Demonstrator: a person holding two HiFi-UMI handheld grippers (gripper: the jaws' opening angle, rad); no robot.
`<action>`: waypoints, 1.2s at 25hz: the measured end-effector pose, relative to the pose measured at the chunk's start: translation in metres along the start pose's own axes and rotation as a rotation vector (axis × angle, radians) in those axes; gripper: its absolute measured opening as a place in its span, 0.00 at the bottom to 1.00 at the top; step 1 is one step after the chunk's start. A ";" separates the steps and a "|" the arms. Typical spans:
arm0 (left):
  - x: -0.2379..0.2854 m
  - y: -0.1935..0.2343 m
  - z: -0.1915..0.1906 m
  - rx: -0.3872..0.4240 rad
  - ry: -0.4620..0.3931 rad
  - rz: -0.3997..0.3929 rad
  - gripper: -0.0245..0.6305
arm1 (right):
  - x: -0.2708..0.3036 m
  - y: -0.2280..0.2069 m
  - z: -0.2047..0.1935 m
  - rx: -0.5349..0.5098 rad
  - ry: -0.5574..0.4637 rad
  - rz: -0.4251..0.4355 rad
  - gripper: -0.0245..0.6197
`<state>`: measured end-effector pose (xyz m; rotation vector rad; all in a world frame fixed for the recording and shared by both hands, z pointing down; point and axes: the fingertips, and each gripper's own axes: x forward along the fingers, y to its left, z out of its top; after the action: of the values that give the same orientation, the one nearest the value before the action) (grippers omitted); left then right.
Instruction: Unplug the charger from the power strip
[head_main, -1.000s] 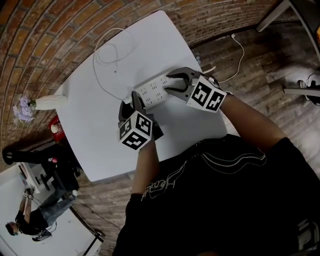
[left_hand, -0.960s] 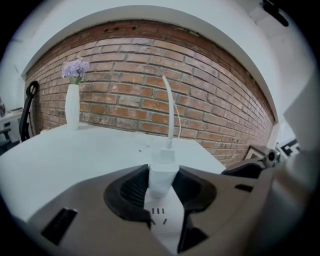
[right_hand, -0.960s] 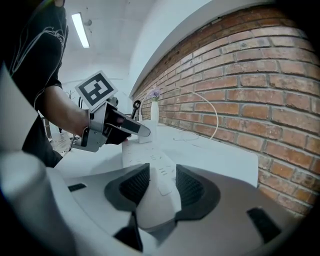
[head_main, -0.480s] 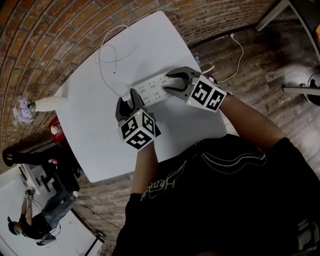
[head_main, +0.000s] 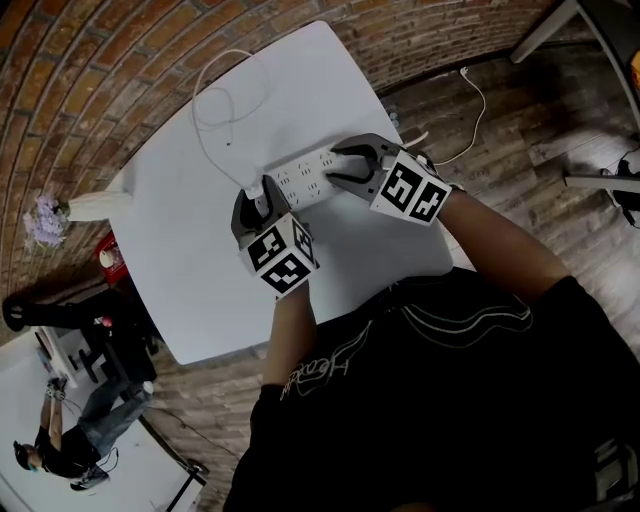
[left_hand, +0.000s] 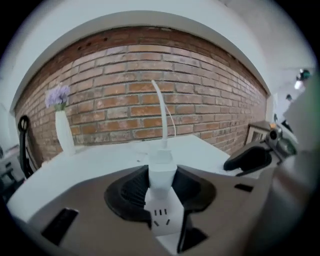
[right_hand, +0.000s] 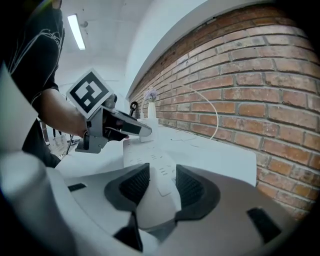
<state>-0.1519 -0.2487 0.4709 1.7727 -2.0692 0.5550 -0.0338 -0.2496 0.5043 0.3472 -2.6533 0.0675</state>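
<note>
- Rolled the left tool (head_main: 258, 196) since a second ago, so its marker cube shows different faces; nudged the loop of white cable (head_main: 212, 108) a little toward the far edge of the white worktop (head_main: 200, 260).
- Grips the white charger (left_hand: 162, 170) with that tool, dark pads pressed on both its sides, cable rising straight from its top.
- Shows the charger at the left end of the white power strip (head_main: 305, 178), right against it, a socket face just below it in the left gripper view; cannot tell whether the prongs are still seated.
- Clamps the strip's other end with the right tool (head_main: 340, 168), pads closed on the white body, strip lying flat and slantwise on the worktop.
- Leaves a white vase of pale purple flowers (head_main: 80, 207) at the worktop's left edge, well apart from both tools, beside the brick wall (left_hand: 200, 100).
</note>
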 end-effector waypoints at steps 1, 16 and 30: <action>-0.001 -0.002 0.000 0.038 -0.004 0.014 0.24 | 0.000 0.000 0.000 0.000 0.000 -0.001 0.25; -0.008 -0.002 0.013 -0.076 -0.026 -0.089 0.24 | 0.002 0.000 -0.001 -0.020 0.014 -0.016 0.25; -0.035 -0.004 0.052 -0.333 -0.024 -0.372 0.24 | -0.002 -0.005 0.004 0.107 0.010 0.003 0.28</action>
<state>-0.1438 -0.2465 0.4087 1.8946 -1.6637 0.0775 -0.0324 -0.2542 0.4999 0.3764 -2.6465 0.2123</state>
